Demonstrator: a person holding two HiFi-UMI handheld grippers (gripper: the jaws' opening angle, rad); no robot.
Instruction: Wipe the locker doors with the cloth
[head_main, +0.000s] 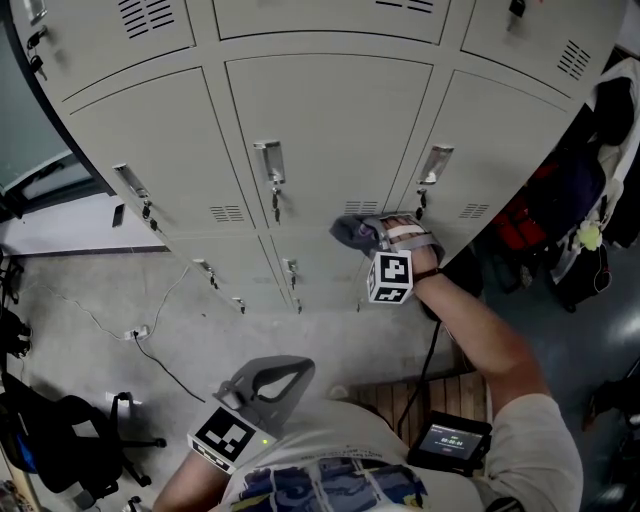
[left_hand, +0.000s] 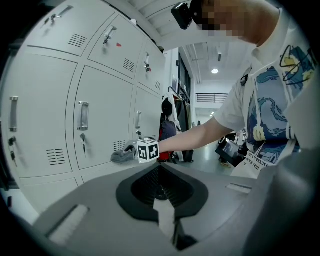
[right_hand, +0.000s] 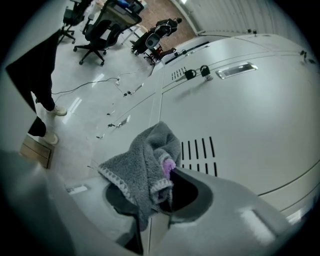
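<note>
Right gripper (right_hand: 161, 197): clamped on cloth (right_hand: 140, 162), at door (head_main: 330, 120) beside vents (right_hand: 200, 150). Best: press flat, overlapping strokes (mind the key (head_main: 421, 206)). Left gripper (left_hand: 162, 220): jaws together, empty.

A workplace locker room, by the look of it. A bank of grey metal lockers (head_main: 330, 130) with vent slots and pull handles fills the head view from 10 to 2 o'clock, keys (head_main: 276, 196) hanging in the locks. Coats and bags (head_main: 590, 200) hang at 3 o'clock. A bare grey floor (head_main: 120, 290) carries a loose cable (head_main: 160, 350), with a black office chair (head_main: 60, 430) at 8 o'clock. Beyond the lockers, the left gripper view shows ceiling lights (left_hand: 215, 71) in what may be a larger hall.
</note>
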